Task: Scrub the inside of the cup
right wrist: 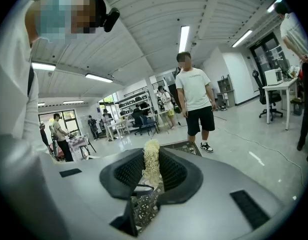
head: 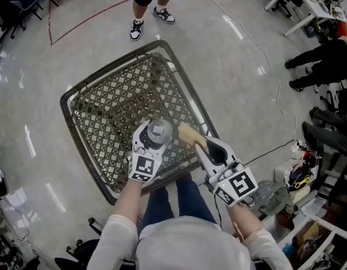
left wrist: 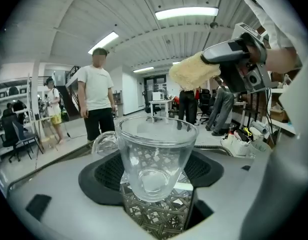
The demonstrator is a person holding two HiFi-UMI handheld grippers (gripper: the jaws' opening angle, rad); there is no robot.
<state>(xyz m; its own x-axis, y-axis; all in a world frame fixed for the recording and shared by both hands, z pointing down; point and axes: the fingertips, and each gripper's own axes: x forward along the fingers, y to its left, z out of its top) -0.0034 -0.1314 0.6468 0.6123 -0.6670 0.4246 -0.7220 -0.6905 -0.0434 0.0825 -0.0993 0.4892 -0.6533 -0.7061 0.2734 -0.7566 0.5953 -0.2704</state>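
Left gripper (head: 152, 145) jaws clamped on clear glass cup (left wrist: 156, 159) low on its body; handle sticks out at 9 o'clock in left gripper view, cup empty. Right gripper (head: 204, 145) jaws pinched on yellow sponge (right wrist: 151, 159), which pokes out past the tips. In left gripper view the sponge sits at 1 o'clock of the cup rim, not touching. Both are held over the woven table (head: 106, 111). Bystander's shoes (head: 137, 30) at 12 o'clock in head view.
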